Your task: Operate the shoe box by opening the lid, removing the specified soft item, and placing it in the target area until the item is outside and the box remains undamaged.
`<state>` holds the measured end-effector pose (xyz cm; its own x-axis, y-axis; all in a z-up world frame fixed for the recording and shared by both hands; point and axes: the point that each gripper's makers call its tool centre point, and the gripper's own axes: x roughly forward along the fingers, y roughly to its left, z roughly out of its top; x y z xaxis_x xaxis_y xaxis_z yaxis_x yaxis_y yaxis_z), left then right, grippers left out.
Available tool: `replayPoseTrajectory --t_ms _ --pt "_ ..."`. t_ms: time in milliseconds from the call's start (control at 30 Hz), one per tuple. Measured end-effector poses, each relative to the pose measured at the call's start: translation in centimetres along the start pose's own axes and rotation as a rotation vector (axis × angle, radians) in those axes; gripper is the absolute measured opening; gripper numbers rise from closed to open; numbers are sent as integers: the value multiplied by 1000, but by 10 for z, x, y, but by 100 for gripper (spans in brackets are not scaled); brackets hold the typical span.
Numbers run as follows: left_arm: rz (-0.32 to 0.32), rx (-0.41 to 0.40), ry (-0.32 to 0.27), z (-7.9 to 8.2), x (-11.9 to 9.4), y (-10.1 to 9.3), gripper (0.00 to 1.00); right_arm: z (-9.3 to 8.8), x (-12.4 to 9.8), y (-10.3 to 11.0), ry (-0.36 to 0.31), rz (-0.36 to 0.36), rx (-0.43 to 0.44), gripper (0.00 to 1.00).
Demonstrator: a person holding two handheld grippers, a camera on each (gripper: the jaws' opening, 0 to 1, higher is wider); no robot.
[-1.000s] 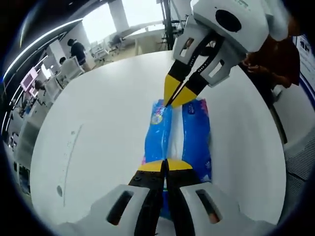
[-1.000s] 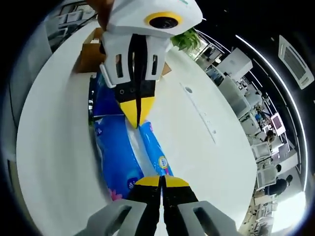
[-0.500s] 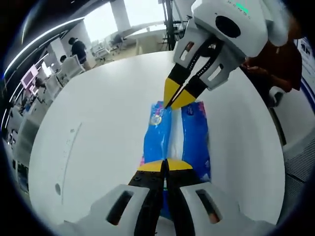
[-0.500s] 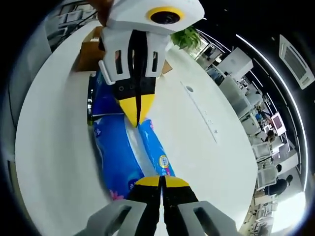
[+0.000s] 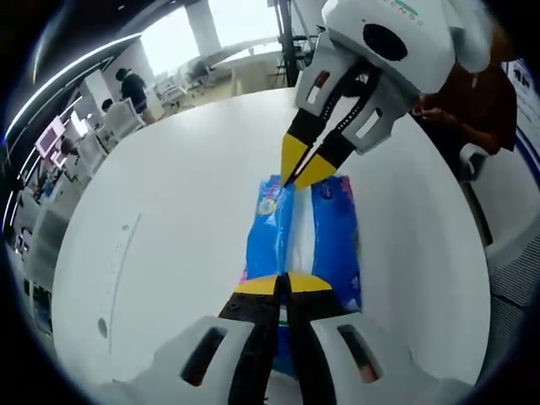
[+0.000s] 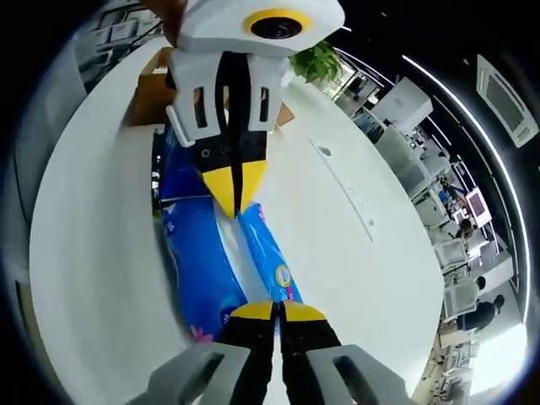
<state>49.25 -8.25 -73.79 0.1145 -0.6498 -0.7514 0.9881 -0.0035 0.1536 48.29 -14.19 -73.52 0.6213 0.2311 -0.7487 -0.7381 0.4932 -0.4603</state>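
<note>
A blue printed soft pack (image 5: 304, 240) with a pale middle strip lies on the white tabletop (image 5: 169, 219), pinched at opposite ends by the closed left tongs (image 5: 286, 285) and right tongs (image 6: 278, 312).

bright, sharp, fisheye-warped edges

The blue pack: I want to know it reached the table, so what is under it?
The blue pack lies on the white table, pinched at both ends; its underside is hidden.
</note>
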Motion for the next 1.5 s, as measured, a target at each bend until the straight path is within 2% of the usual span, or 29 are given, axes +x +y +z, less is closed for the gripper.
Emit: replayPoseTrajectory --t_ms 333,433,533,767,1100,1267,1433,1500 --pt "5 0 -31 8 -9 -2 7 13 -8 0 -31 7 40 3" --pt "6 -2 -36 10 -13 -2 9 18 -12 0 -44 9 63 8" --pt "6 -1 -38 12 -18 -1 11 24 -17 1 -68 16 105 18" --pt "8 -8 -57 19 -33 -2 13 32 -27 4 -75 32 149 28" --pt "11 -16 -79 27 -63 -7 19 44 -48 3 -77 27 207 30" --pt "12 -38 -103 30 -80 -10 20 50 -58 2 -83 18 227 37" --pt "16 -49 -107 28 -95 -12 25 55 -67 2 -79 9 227 43" --pt "25 -66 -110 26 -102 -10 27 59 -71 1 -89 14 259 45"
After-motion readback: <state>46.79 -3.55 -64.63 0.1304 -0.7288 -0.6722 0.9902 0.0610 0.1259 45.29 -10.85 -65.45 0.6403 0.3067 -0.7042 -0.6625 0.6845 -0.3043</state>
